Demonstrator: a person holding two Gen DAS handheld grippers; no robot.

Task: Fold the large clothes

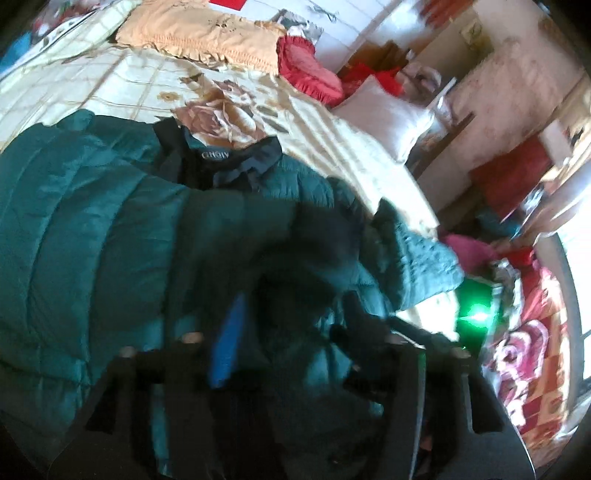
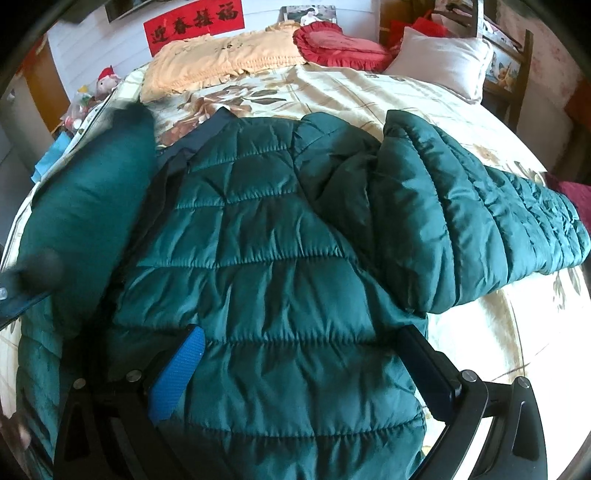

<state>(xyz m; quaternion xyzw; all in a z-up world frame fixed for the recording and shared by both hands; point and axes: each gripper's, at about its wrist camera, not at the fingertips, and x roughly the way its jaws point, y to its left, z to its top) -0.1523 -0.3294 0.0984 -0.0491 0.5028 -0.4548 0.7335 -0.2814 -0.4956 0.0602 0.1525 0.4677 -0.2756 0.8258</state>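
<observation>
A dark green quilted puffer jacket (image 2: 266, 258) lies on the bed (image 2: 369, 96), collar toward the pillows, its right sleeve (image 2: 480, 221) stretched out to the right. In the left wrist view the jacket (image 1: 92, 229) shows its dark collar and label (image 1: 216, 155). My left gripper (image 1: 291, 332) holds a fold of green jacket fabric between its blue pad (image 1: 229, 343) and dark finger (image 1: 365, 325); it also shows blurred at the left of the right wrist view (image 2: 40, 273), lifting the left sleeve (image 2: 88, 206). My right gripper (image 2: 303, 350) is wide apart over the jacket's lower body.
An orange pillow (image 2: 221, 59), a red heart cushion (image 2: 340, 40) and a white pillow (image 2: 443, 59) lie at the bed's head. A red banner (image 2: 194, 24) hangs on the wall. Red blankets and clutter (image 1: 524, 354) sit beside the bed. Toys (image 2: 92, 96) stand at the left.
</observation>
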